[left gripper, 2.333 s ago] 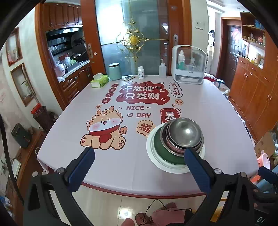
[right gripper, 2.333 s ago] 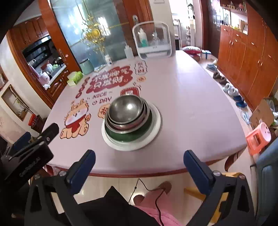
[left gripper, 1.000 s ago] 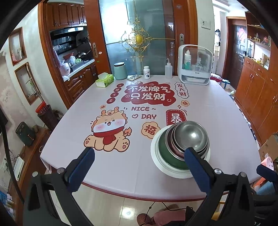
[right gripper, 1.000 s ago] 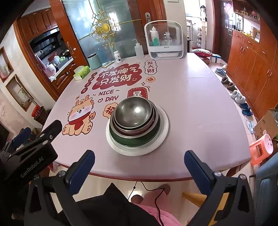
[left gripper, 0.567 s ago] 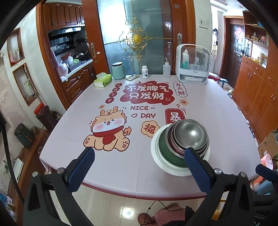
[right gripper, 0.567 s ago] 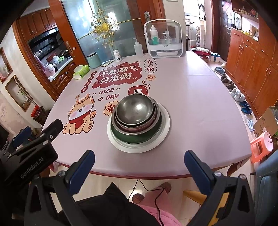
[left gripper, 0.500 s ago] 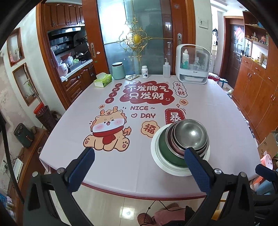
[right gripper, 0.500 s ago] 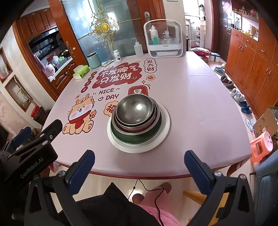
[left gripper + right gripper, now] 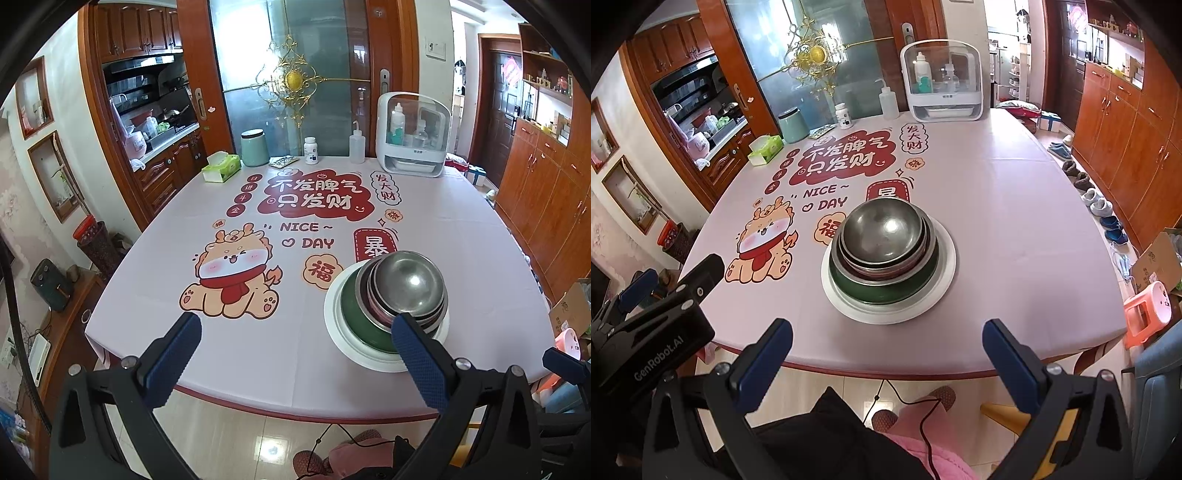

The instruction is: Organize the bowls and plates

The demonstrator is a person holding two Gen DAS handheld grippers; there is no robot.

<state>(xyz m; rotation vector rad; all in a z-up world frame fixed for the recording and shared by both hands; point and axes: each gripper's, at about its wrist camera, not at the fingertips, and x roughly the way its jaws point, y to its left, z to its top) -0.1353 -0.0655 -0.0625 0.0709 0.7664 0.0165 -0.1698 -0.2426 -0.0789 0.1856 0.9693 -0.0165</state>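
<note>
A stack of metal bowls sits inside a green bowl on a white plate, in the middle of the right wrist view and at the lower right of the left wrist view. The plate rests on a pink table. The left gripper and right gripper are both wide open and hold nothing, low in each picture.

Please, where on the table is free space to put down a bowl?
Bare cloth lies right of the white plate carrying the stacked bowls, up to the table edge. The far edge is crowded: dish rack, bottles, green canister, tissue box.
</note>
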